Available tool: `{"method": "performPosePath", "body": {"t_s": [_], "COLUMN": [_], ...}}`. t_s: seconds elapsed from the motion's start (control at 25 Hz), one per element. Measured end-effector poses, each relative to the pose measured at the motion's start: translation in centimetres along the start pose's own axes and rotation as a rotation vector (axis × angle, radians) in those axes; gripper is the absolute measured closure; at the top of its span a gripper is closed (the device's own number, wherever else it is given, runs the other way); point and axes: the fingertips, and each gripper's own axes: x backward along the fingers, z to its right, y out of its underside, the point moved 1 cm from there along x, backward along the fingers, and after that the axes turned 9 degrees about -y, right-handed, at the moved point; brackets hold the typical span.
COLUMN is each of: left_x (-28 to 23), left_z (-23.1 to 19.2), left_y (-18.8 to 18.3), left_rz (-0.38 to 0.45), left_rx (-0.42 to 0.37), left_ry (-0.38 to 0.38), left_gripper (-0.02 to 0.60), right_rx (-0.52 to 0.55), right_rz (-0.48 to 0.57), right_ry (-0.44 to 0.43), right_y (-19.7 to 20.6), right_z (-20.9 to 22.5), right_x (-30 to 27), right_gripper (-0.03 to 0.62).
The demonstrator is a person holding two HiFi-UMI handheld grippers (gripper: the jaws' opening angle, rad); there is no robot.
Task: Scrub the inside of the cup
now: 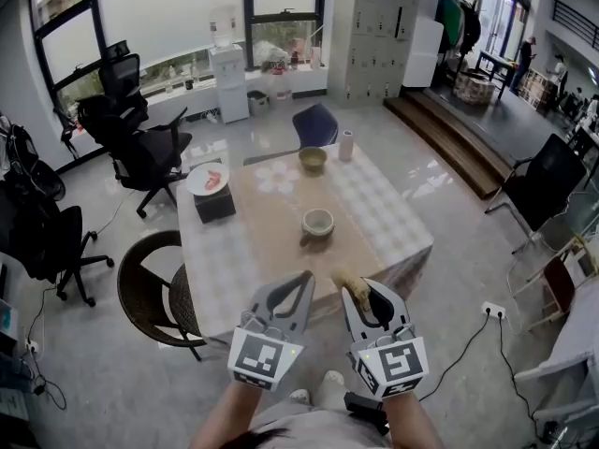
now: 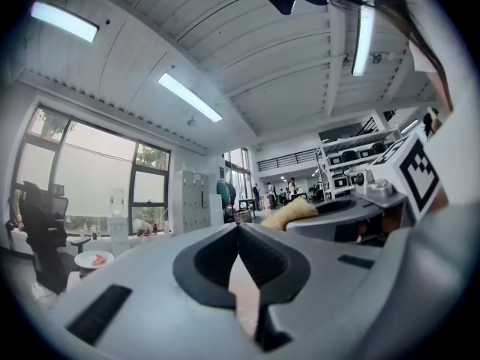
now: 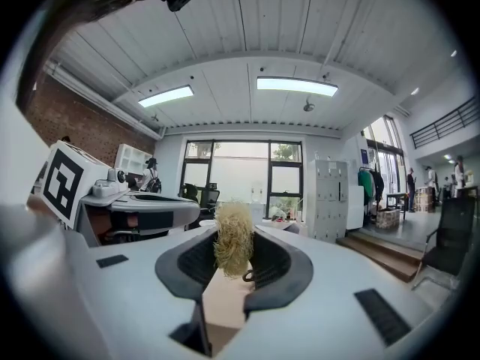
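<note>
The pale cup (image 1: 317,223) with a small handle stands on the tan runner in the middle of the table (image 1: 393,215), well ahead of both grippers. My right gripper (image 1: 363,293) is held up before the table's near edge, shut on a tuft of yellow fibrous scrubber (image 1: 351,286). In the right gripper view the scrubber (image 3: 234,246) stands upright between the pads of the right gripper (image 3: 234,265). My left gripper (image 1: 301,286) hovers beside it, shut, with nothing between its jaws. The left gripper view shows the left gripper (image 2: 238,231) with its tips touching and, to the right, the scrubber (image 2: 289,214).
A second bowl (image 1: 313,160) and a white roll (image 1: 345,145) stand at the table's far end. A plate (image 1: 207,178) lies on a black box at the far left corner. A wicker chair (image 1: 150,288) is at the left side, with office chairs (image 1: 140,138) beyond.
</note>
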Motion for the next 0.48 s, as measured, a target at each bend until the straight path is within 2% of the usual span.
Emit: {"method": "performPosePath", "body": {"t_s": [0.28, 0.48], "left_x": [-3.7, -7.5], "left_z": [-2.3, -3.9], "left_y": [2.5, 4.0], "left_rz": [-0.031, -0.056], "left_rx": [-0.041, -0.038], "left_ry": [-0.006, -0.058], "left_gripper": [0.569, 0.569], "right_rx": [0.013, 0.019], "right_rz": [-0.019, -0.036], "right_ry": [-0.023, -0.076], "right_y": [0.6, 1.1], "right_z": [3.0, 6.1], "right_x": [-3.8, -7.2], "right_gripper": [0.494, 0.494]}}
